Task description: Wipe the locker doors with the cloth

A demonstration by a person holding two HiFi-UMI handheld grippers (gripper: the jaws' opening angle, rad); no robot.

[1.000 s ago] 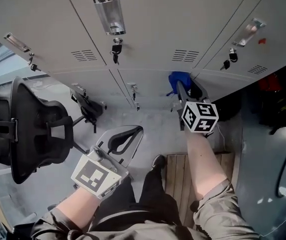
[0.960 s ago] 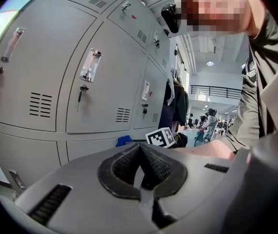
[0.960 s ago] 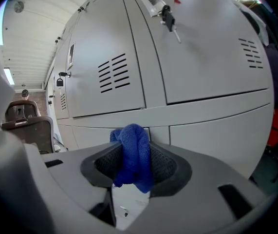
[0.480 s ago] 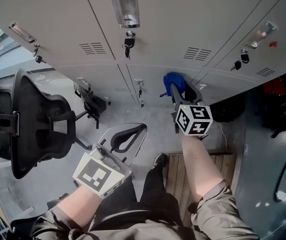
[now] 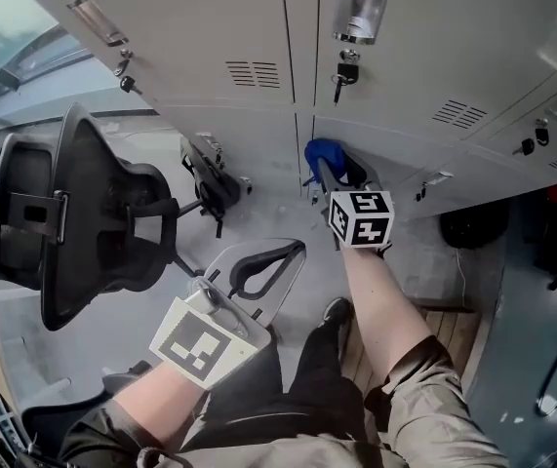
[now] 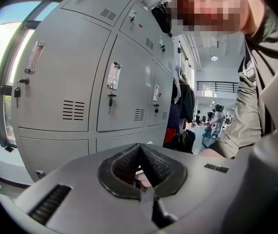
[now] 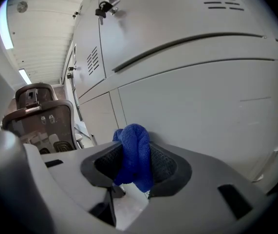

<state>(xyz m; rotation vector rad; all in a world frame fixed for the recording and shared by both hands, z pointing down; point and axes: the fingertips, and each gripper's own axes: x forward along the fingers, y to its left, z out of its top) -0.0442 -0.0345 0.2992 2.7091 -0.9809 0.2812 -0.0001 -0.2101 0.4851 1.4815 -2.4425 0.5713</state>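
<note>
My right gripper (image 5: 323, 171) (image 7: 136, 156) is shut on a bunched blue cloth (image 5: 324, 152) (image 7: 133, 147). It holds the cloth up at a lower grey locker door (image 5: 385, 149) (image 7: 202, 106), just right of a vertical seam. I cannot tell whether the cloth touches the door. Above it are upper locker doors (image 5: 210, 37) with vents, handles and hanging keys. My left gripper (image 5: 294, 252) (image 6: 139, 152) hangs low in front of the person's body, away from the lockers, shut with nothing between its pads.
A black mesh office chair (image 5: 73, 222) stands close on the left, in front of the lockers. A wooden board (image 5: 454, 330) lies on the floor by the person's right leg. Dark bags (image 5: 473, 224) sit at the lockers' base on the right.
The right gripper has carried the cloth leftward across the lower locker door, toward the seam. The head view has swung left with it. The left gripper has barely moved.
</note>
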